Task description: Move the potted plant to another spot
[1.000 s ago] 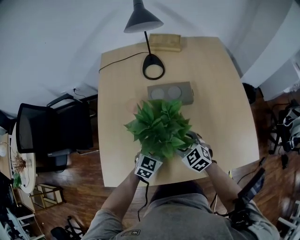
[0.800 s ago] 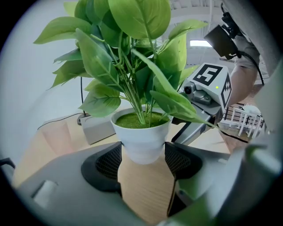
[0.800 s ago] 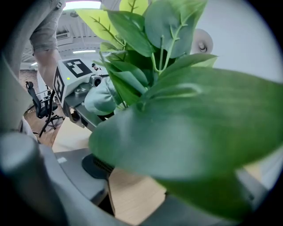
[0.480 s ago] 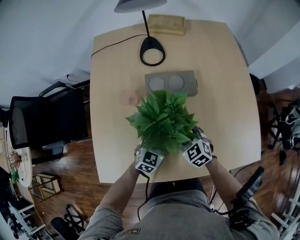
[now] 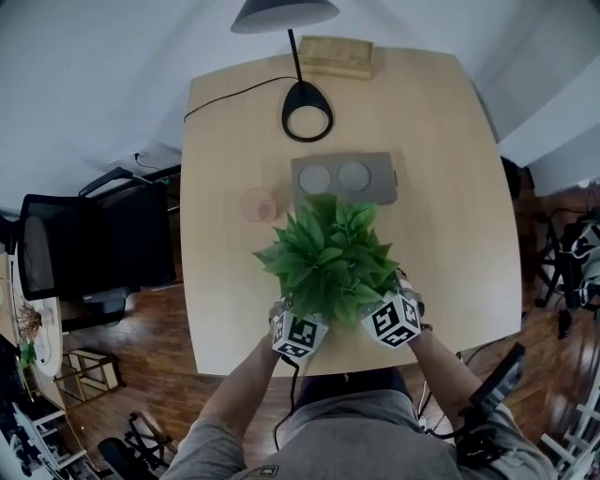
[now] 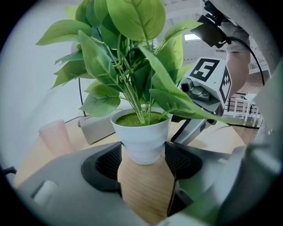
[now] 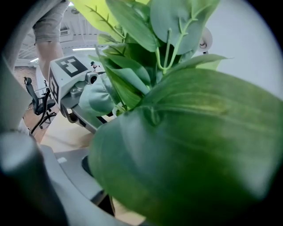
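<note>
Pale wood counter [image 5: 450,187] mid-frame, dark plank floor [image 5: 159,337] lower left. Black office chair [image 5: 94,239] at left edge, white wall [image 5: 94,75] across top, black desk lamp [image 5: 281,13] top centre.

- Our head view looks steeply down from well above the table [image 5: 225,150], taking in its whole top and the floor around it.
- Our left gripper view sits low, very near the potted plant [image 6: 141,137], facing the right gripper [image 6: 190,128].
- Our right gripper view faces back toward the left gripper [image 7: 88,117], with a close leaf covering most of it.
- All three views share the potted plant.
</note>
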`<state>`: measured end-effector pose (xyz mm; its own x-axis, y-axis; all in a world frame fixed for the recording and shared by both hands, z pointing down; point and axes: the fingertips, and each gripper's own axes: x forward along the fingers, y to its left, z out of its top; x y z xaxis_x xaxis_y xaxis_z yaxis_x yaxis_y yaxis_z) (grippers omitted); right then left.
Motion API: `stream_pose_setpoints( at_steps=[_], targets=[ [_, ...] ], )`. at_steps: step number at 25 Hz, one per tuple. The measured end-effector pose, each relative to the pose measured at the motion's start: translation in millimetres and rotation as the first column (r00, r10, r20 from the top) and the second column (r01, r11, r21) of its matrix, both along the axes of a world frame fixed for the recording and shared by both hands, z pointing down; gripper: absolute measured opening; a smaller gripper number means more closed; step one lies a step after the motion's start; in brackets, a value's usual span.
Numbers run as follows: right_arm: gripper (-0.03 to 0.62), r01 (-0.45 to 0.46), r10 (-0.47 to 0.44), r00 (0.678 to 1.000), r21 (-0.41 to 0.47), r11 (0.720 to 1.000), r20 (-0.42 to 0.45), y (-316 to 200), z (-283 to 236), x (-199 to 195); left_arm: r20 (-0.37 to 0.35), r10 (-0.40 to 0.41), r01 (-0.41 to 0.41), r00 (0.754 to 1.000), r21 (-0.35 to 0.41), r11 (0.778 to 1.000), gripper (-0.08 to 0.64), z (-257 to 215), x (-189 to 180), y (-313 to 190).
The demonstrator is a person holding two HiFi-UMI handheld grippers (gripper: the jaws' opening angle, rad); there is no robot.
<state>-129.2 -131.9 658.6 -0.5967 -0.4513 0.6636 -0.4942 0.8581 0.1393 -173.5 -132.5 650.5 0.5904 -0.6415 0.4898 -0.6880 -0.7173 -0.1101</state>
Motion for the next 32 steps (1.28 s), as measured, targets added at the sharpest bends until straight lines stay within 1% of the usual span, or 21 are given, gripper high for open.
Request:
stream_pose_setpoints(
  at_steps=[5,9,12,16,21,23,25,28,32],
  targets=[
    [0.334,-0.008,0.008,1.0,-0.012,1.0,0.006,-1.7,5.2,2.4,-0.005,-0.014,0.014,1.0,0.002,1.0,0.301,3.9,-1.9,-0.8],
    [0.335,-0.054,0.054,0.999,-0.036,0.998,-0.008,2.1,9.2,12.6,-0.018,-0.051,0.051,0.999,-0.013,0.999,0.301,2.0,-10.9,3.8],
    [0.334,-0.081,0.081,0.997,-0.047,0.996,-0.013,11.7,8.6,19.0,-0.025,-0.055,0.055,0.998,-0.022,0.998,0.291,0.6,-16.7,15.9],
    [0.334,-0.101,0.101,0.995,-0.036,0.994,-0.011,27.7,-1.9,17.4,-0.05,-0.049,0.048,0.998,-0.02,0.999,0.278,-5.6,-24.6,37.0],
    [0.334,-0.123,0.124,0.992,-0.026,0.992,0.034,48.0,-27.6,9.4,-0.082,-0.073,0.071,0.994,-0.016,0.997,0.245,-21.8,-34.0,71.3],
    [0.334,-0.138,0.139,0.989,-0.034,0.99,0.057,63.8,-39.0,10.8,-0.084,-0.068,0.067,0.994,-0.018,0.998,0.233,-28.0,-30.9,90.3],
    [0.334,-0.139,0.142,0.987,-0.047,0.989,0.078,78.7,-47.4,14.0,-0.095,-0.081,0.079,0.992,-0.019,0.997,0.222,-36.0,-24.4,104.9],
    [0.334,-0.108,0.113,0.987,-0.053,0.993,0.115,99.6,-60.8,17.5,-0.138,-0.125,0.125,0.982,-0.014,0.992,0.206,-54.9,-8.2,122.3],
    [0.33,-0.051,0.06,0.981,-0.056,0.997,0.184,143.1,-78.4,24.4,-0.196,-0.166,0.169,0.966,-0.004,0.986,0.152,-76.3,24.2,155.8]
  ],
)
